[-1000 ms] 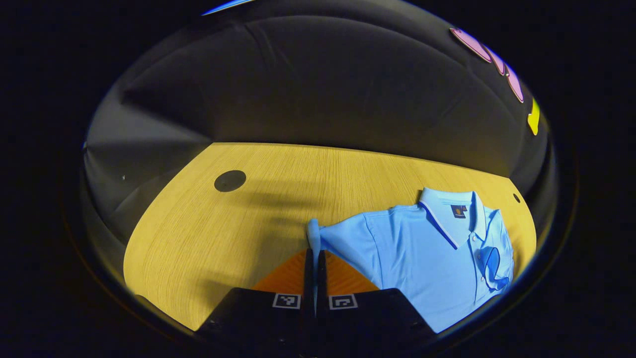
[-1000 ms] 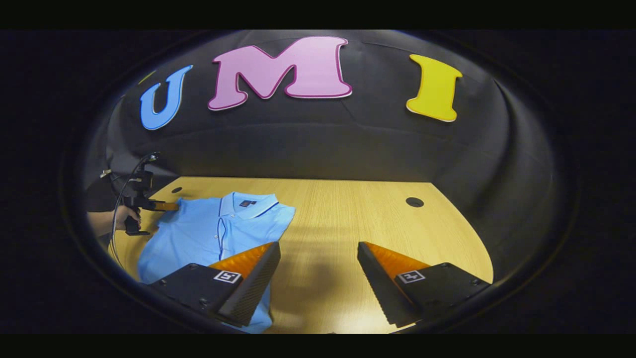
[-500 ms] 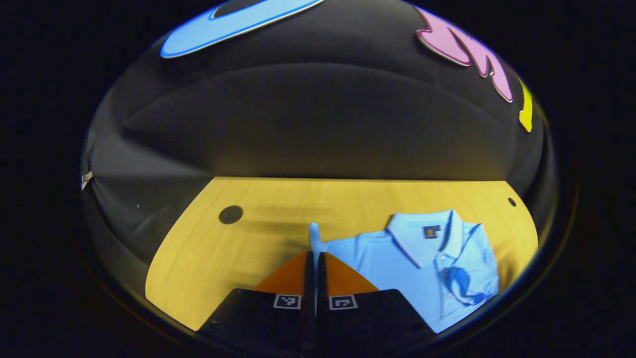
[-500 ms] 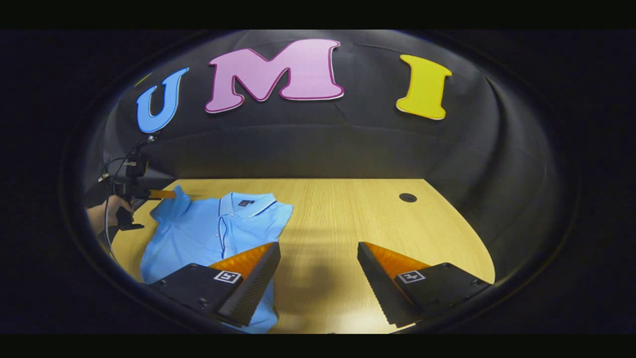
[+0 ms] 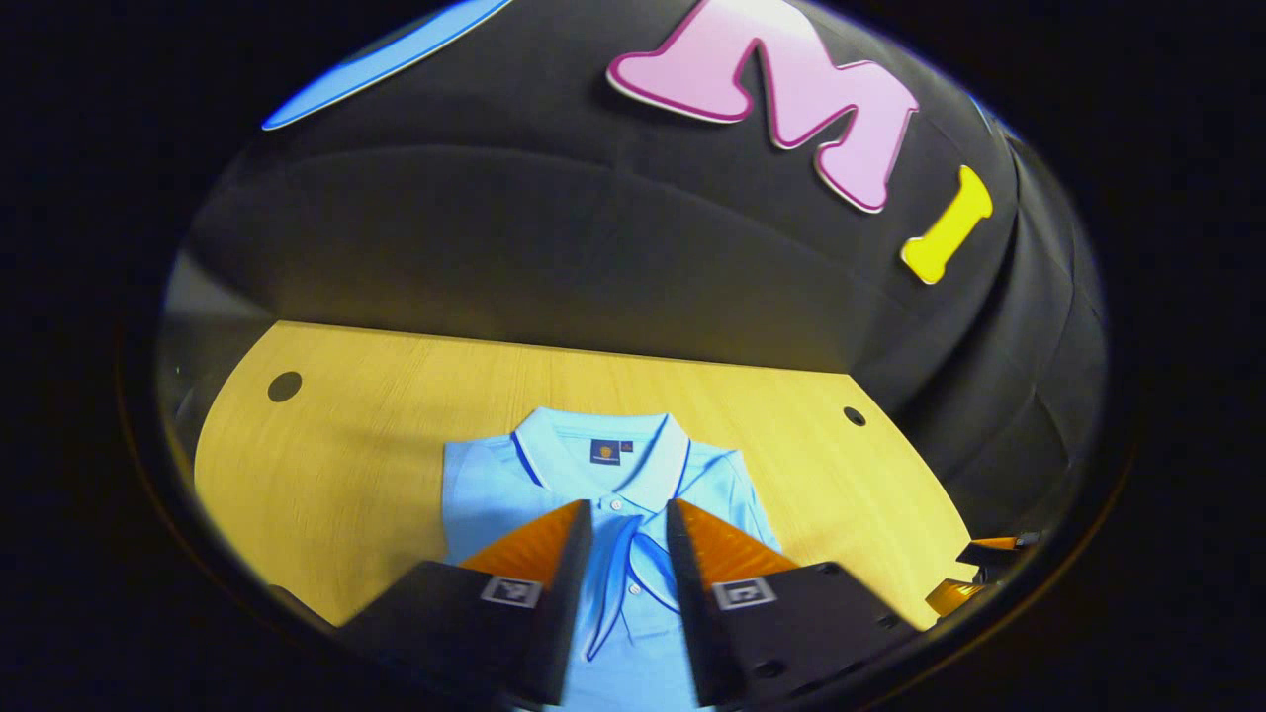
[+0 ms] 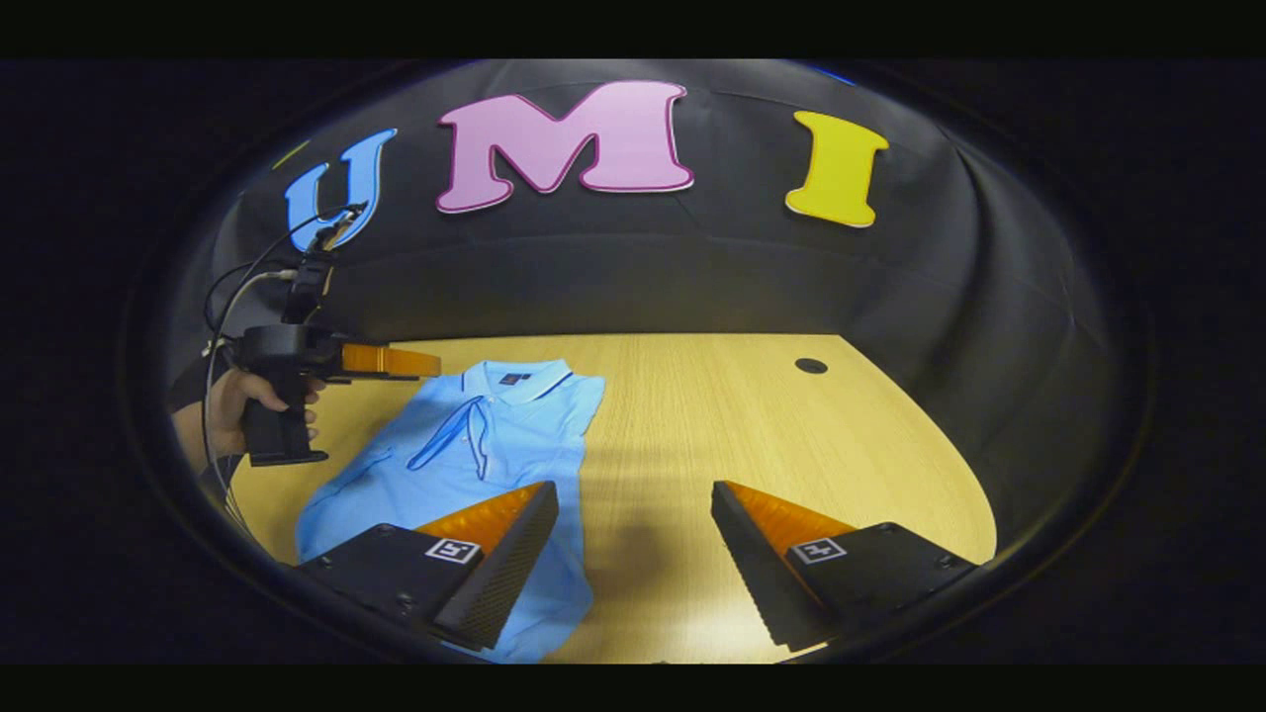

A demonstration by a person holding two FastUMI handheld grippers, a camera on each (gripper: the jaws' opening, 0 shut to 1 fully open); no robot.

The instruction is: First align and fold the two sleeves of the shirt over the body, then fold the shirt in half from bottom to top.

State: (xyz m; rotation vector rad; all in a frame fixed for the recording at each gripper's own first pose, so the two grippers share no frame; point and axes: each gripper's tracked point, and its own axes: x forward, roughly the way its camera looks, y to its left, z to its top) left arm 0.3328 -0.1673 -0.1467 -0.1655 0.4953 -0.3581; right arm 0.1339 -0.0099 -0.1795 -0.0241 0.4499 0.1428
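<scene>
A light blue polo shirt (image 5: 495, 485) lies flat on the wooden table (image 5: 346, 445), collar toward the wall. Both sleeves (image 5: 633, 564) are folded inward and meet over the chest. My left gripper (image 5: 628, 509) hovers open just above the chest, with nothing between its fingers. In the right gripper view a hand holds the left gripper (image 6: 425, 364) above the shirt (image 6: 495, 455) near its collar. My right gripper (image 6: 633, 489) stands wide open over bare table to the right of the shirt's hem, holding nothing.
The table (image 6: 742, 425) has round cable holes (image 5: 285, 386) (image 5: 855, 416) near its back corners, another hole (image 6: 811, 366) showing in the right gripper view. Black booth cloth rises behind the table. Bare wood stretches right of the shirt.
The left gripper, shut on the sleeve before, swung it over the body, opened and let it go. It now hangs above the chest. The right gripper stayed open and barely moved.
</scene>
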